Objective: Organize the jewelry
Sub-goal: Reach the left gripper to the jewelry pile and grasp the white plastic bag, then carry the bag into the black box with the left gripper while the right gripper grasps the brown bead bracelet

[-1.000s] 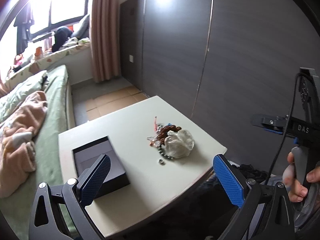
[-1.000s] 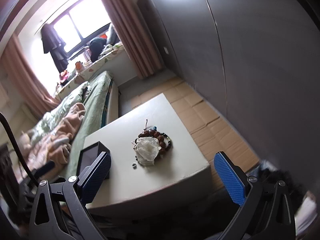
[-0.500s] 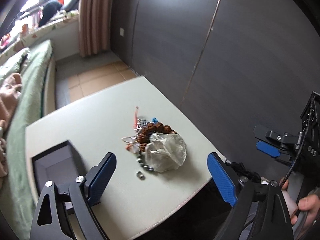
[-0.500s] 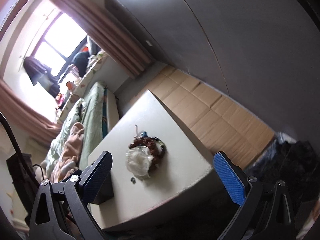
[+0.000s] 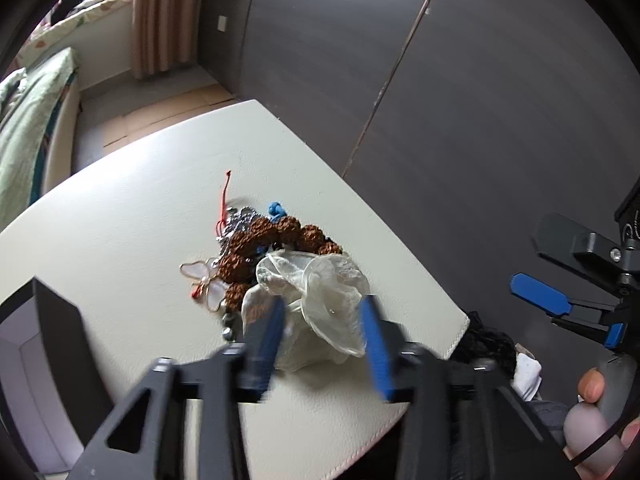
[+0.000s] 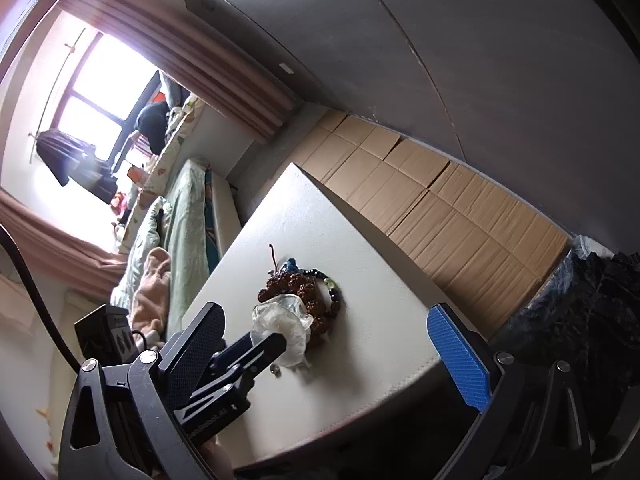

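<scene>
A heap of jewelry lies on the cream table [image 5: 120, 220]: a brown seed-bead bracelet [image 5: 280, 236], a pale butterfly pendant [image 5: 204, 280], a red cord [image 5: 226, 196] and a blue knot [image 5: 276, 208]. A crumpled clear plastic bag [image 5: 320, 284] rests on its near side. My left gripper [image 5: 322, 332] is closing on that bag, its blurred blue pads touching both sides. From the right wrist view the left gripper [image 6: 256, 348] reaches the bag [image 6: 284, 320] beside the bracelet [image 6: 296, 284]. My right gripper [image 6: 324, 352] hangs open over the table's near edge, holding nothing.
An open dark box [image 5: 40, 340] stands at the table's left. A small ring [image 6: 274, 368] lies by the bag and a dark bead bracelet [image 6: 332, 288] right of the heap. A bed [image 6: 180, 216] runs along the left, a dark wardrobe [image 5: 440, 100] behind.
My left gripper came down and forward to the heap and its jaws narrowed from wide open onto the bag. The right gripper rolled and sank slightly, staying open.
</scene>
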The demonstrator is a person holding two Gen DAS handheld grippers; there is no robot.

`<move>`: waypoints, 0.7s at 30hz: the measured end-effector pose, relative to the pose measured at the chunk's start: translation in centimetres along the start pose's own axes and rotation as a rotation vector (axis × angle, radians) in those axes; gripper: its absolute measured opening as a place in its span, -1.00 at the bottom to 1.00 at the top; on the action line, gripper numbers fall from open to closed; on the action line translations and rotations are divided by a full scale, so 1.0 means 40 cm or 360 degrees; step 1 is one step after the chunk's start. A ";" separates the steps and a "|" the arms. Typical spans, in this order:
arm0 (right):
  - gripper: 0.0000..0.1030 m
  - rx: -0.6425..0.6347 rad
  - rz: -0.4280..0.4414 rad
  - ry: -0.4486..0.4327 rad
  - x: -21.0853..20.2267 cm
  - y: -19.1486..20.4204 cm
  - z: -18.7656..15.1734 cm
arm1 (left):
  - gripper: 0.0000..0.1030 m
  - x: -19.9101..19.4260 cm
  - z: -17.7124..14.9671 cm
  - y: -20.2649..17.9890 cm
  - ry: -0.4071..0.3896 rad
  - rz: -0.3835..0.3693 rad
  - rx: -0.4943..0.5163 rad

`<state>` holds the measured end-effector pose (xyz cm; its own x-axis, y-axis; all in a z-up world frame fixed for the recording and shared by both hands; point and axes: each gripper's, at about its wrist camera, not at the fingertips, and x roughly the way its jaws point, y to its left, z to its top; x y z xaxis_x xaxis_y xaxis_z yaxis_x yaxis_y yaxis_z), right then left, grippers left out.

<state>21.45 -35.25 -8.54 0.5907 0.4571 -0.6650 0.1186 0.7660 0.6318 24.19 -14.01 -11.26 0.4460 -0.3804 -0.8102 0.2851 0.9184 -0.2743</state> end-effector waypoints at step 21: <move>0.03 -0.0062 -0.0056 0.0314 0.227 0.056 -0.023 | -1.00 -0.215 0.064 0.183 -0.0280 -0.0099 -0.0302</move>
<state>26.36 -28.96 -13.53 0.4182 0.5065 -0.7541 0.1035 0.7982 0.5935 24.61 -4.31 -4.96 0.5780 -0.4347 -0.6906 0.1599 0.8902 -0.4266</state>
